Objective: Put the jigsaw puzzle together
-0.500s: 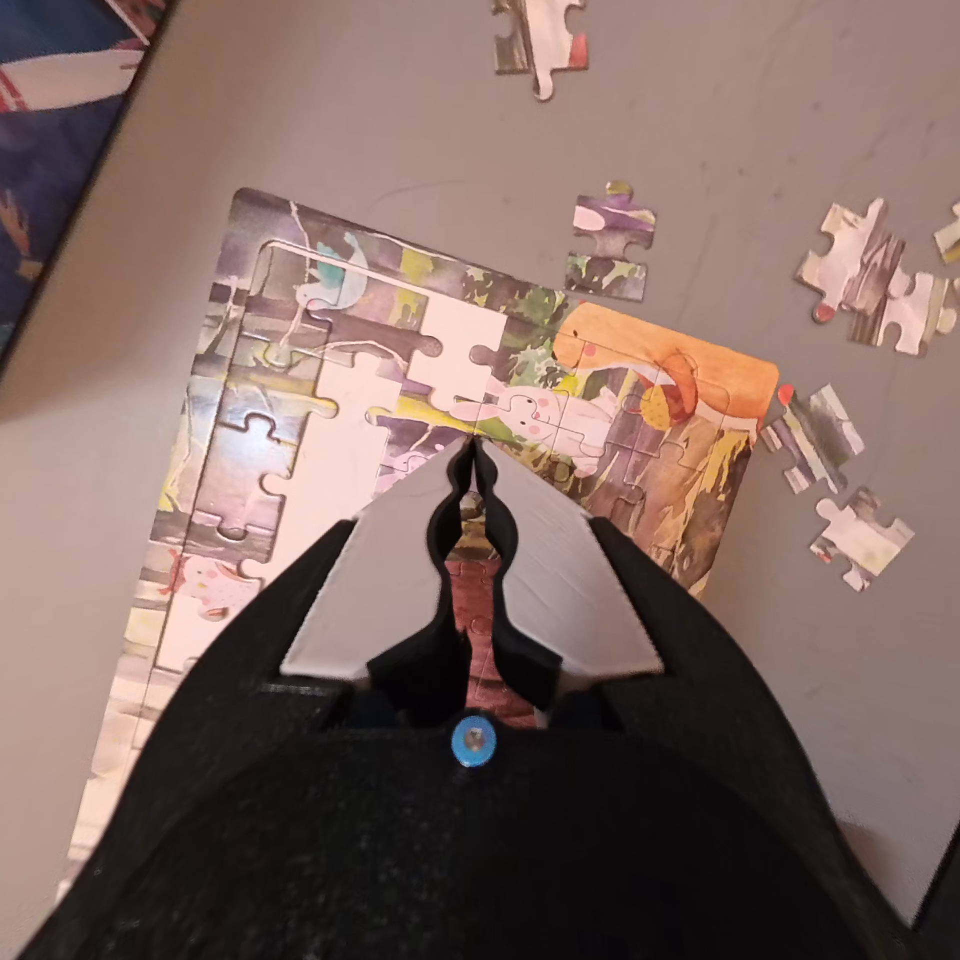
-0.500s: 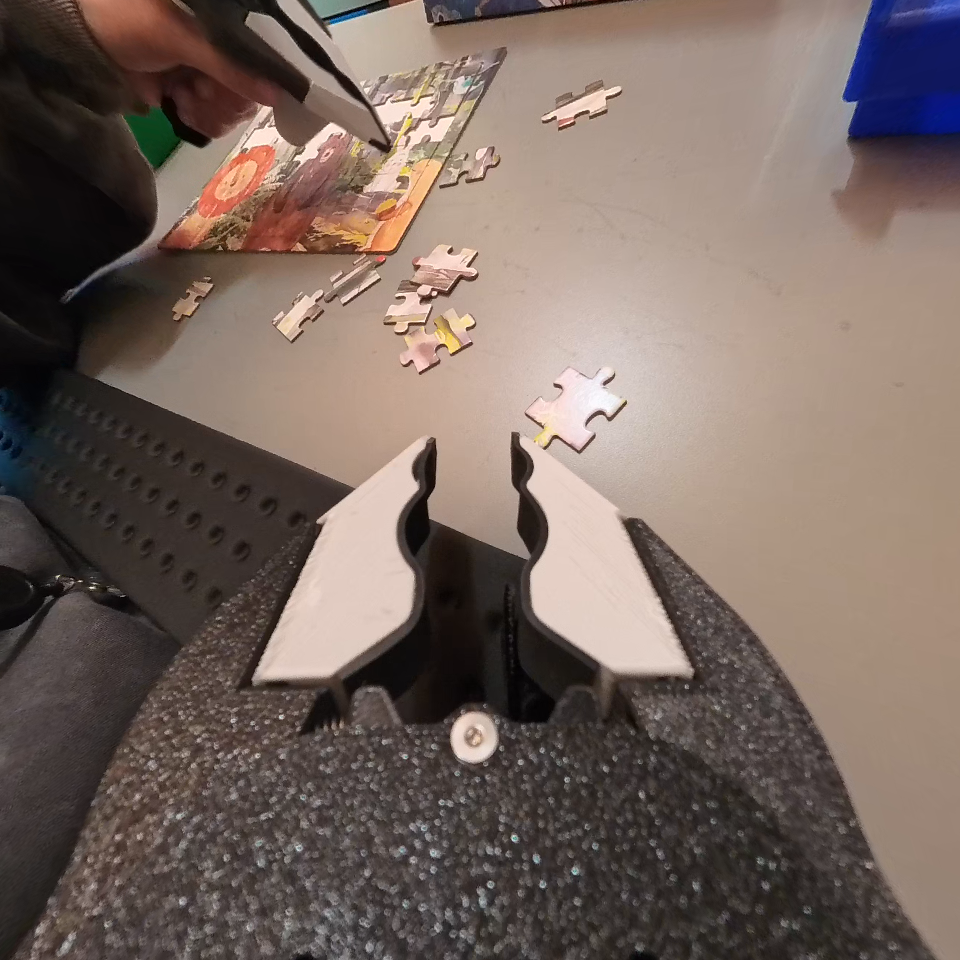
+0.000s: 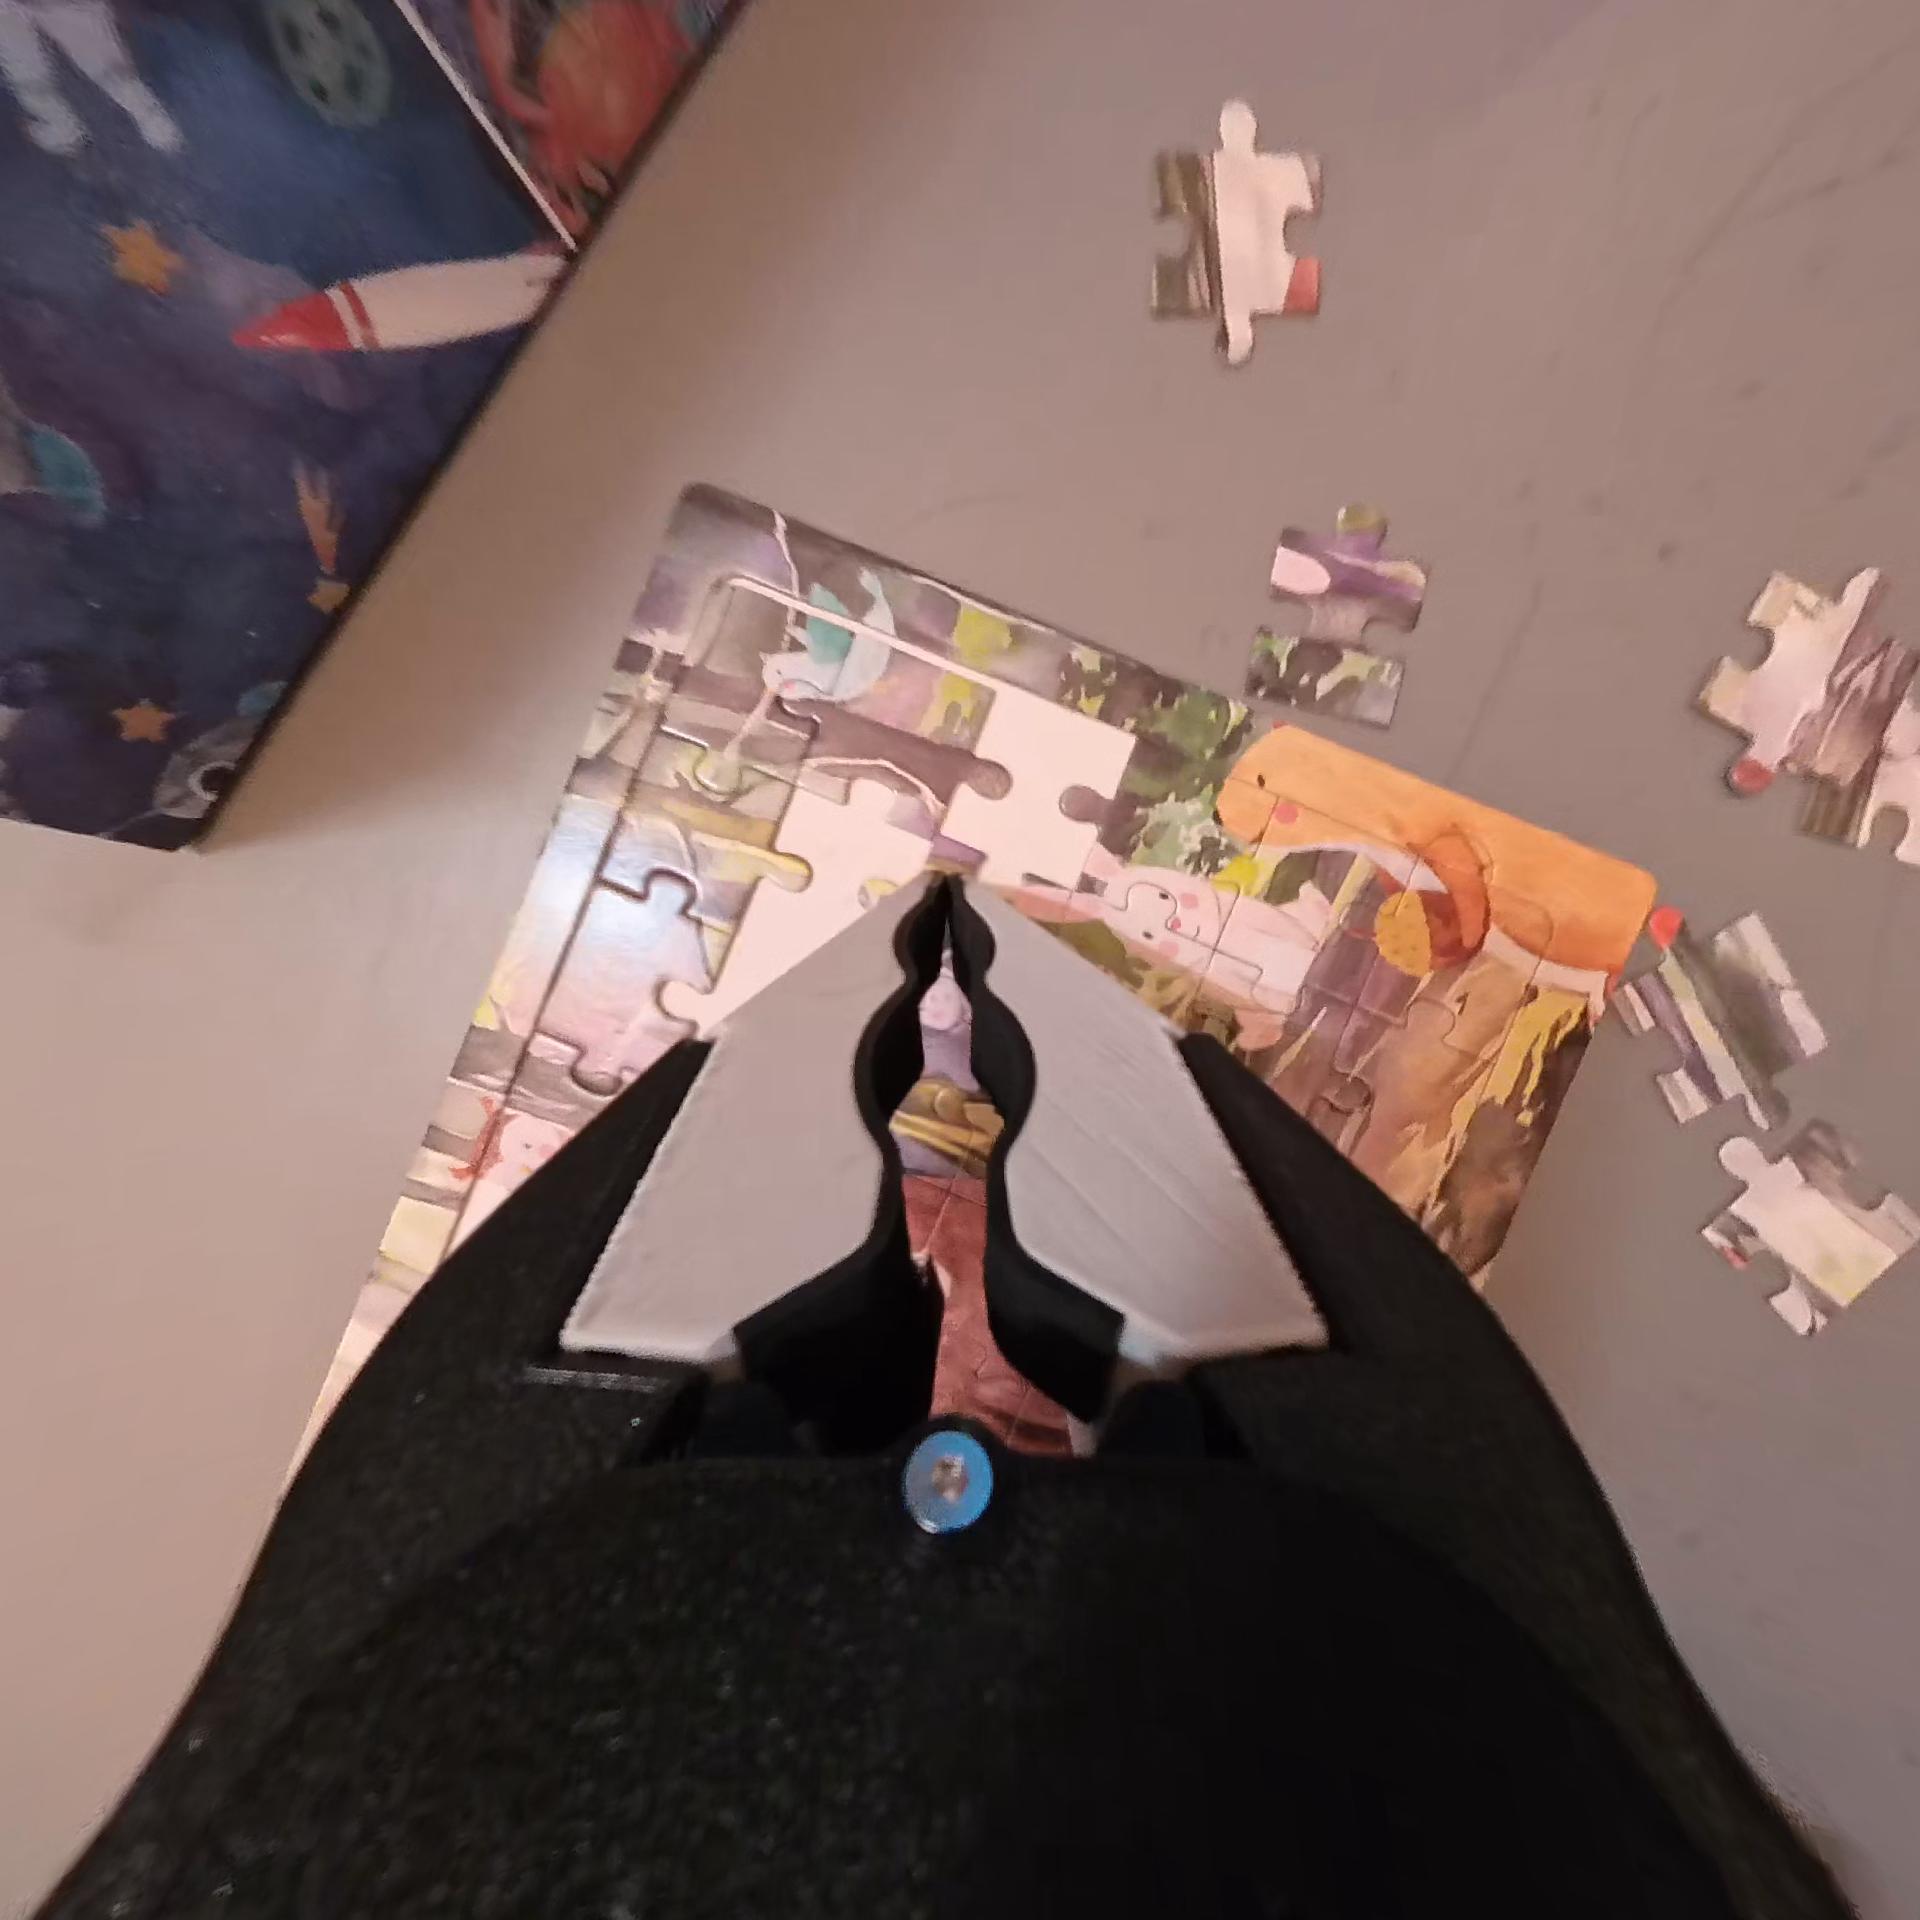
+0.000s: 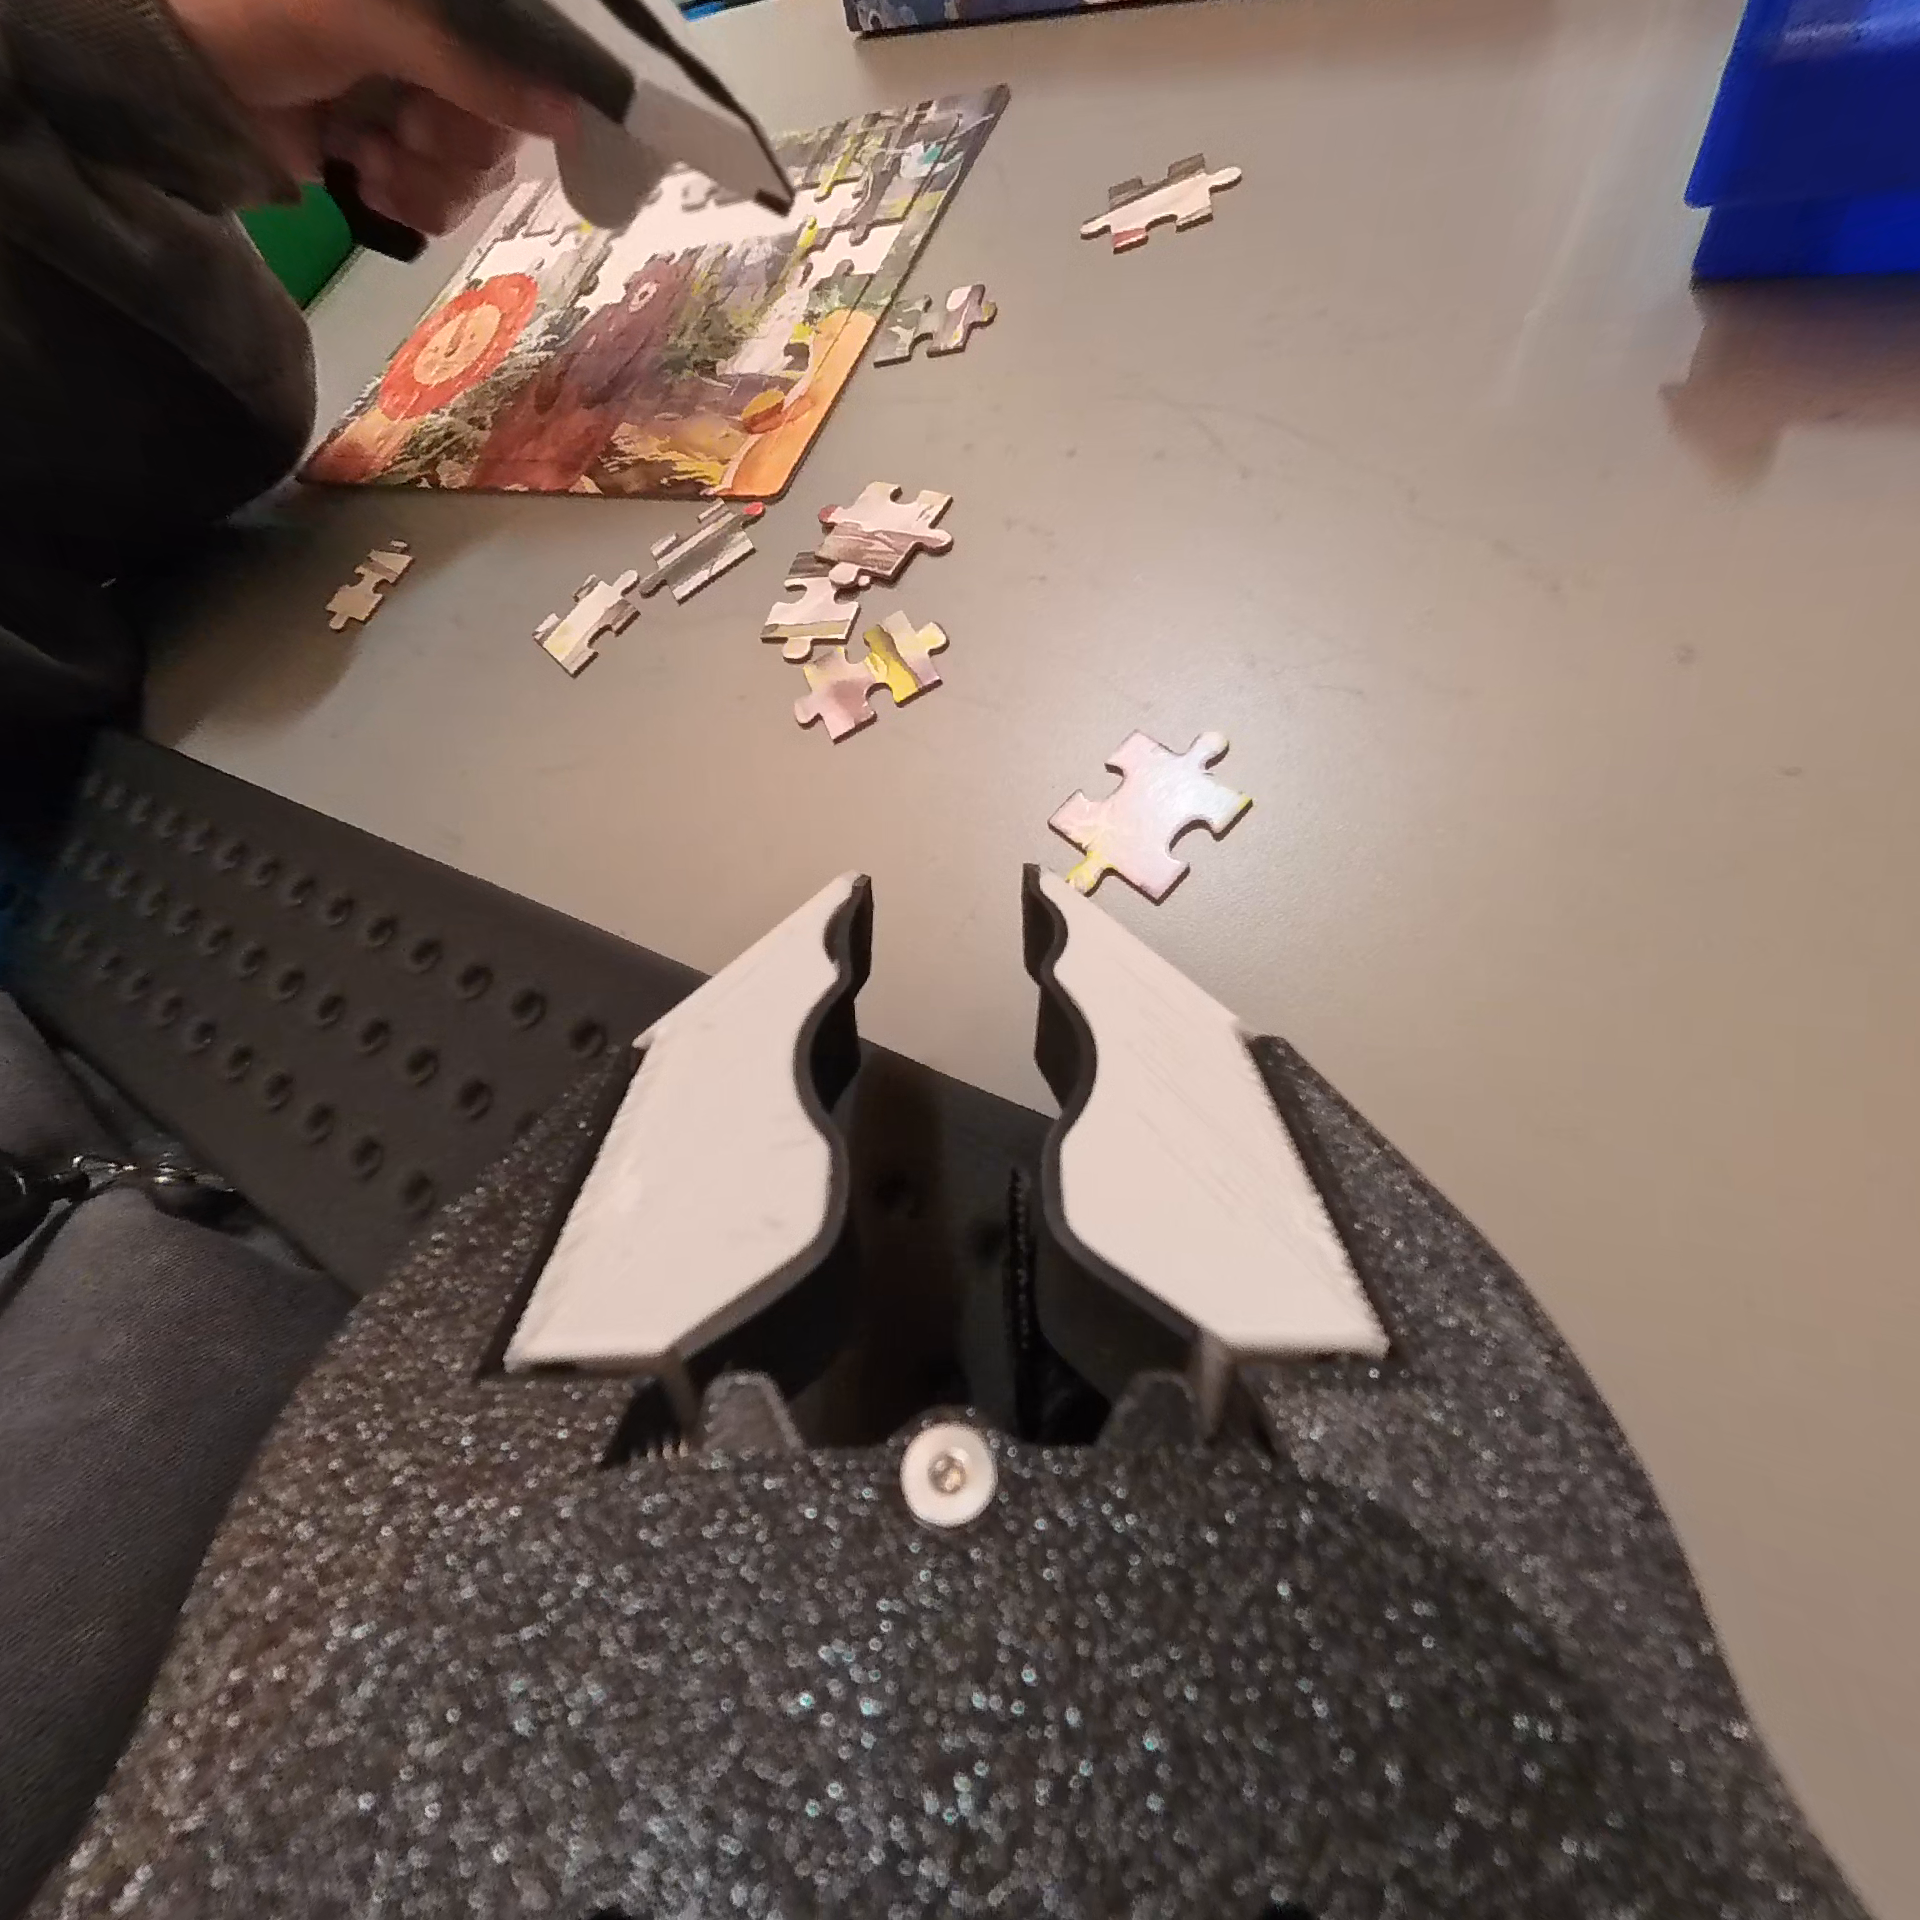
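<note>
Work surface: flat grey tabletop (image 4: 1403, 582), matte with a soft glare patch; a dark perforated edge strip (image 4: 312, 1029) runs along its near side in the right wrist view. Right gripper (image 4: 945, 894) sits low at that near edge, fingers apart with nothing between them; one loose pale piece (image 4: 1153, 816) lies just beyond its right fingertip, not touching as far as can be told. Farther out, a cluster of loose pieces (image 4: 852, 613) is scattered near the front edge of the puzzle board (image 4: 582, 416), some touching each other. Board is partly filled: white empty slots show in its far half. Left gripper (image 3: 945, 883) is above the board with its tips closed together at the border of an empty slot; whether anything thin is pinched there cannot be told. A single piece (image 3: 1335, 618) lies just off the board's far edge and another piece (image 3: 1236, 234) well beyond it. Only the left wrist view shows the dark blue space-themed box (image 3: 208, 416) at the far left; only the right wrist view shows the blue bin (image 4: 1808, 135) at the far right and the person's hand (image 4: 416, 125) on the left tool
</note>
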Demonstrator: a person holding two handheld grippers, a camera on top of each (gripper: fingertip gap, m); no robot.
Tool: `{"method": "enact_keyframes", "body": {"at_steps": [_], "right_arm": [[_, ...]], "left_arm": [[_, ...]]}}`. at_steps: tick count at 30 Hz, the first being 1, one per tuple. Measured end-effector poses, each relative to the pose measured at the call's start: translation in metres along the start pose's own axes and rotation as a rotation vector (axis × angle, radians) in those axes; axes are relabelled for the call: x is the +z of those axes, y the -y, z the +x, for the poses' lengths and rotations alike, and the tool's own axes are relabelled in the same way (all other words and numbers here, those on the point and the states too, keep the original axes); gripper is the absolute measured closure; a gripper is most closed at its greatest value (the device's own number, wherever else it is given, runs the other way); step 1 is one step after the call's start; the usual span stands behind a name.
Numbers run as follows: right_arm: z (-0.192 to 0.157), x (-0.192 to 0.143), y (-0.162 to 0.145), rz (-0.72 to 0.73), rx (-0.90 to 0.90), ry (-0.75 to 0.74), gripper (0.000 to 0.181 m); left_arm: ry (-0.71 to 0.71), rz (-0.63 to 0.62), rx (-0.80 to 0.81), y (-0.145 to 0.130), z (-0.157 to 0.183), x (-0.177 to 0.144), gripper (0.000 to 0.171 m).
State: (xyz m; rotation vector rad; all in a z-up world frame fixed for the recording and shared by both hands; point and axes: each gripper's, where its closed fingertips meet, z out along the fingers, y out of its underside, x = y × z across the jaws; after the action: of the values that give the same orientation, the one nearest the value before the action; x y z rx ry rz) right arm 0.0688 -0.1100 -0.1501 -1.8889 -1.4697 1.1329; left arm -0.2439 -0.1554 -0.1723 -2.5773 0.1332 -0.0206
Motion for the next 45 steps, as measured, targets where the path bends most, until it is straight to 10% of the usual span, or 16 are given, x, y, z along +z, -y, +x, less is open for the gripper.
{"method": "enact_keyframes", "body": {"at_steps": [14, 20, 30, 45], "right_arm": [[-0.001, 0.000, 0.002, 0.008, 0.035, 0.041, 0.154], [0.000, 0.002, 0.001, -0.011, 0.026, 0.024, 0.156], [-0.037, 0.017, 0.041, 0.000, -0.115, 0.059, 0.154], [-0.013, 0.175, 0.087, -0.406, -0.436, -0.002, 0.157]], "left_arm": [[0.001, 0.048, 0.010, -0.005, 0.002, 0.009, 0.171], [0.036, 0.183, 0.012, 0.002, 0.017, -0.043, 0.169], [0.202, 0.288, -0.122, -0.119, 0.061, -0.160, 0.161], [0.226, 0.462, -0.366, -0.172, 0.096, -0.168, 0.161]]}}
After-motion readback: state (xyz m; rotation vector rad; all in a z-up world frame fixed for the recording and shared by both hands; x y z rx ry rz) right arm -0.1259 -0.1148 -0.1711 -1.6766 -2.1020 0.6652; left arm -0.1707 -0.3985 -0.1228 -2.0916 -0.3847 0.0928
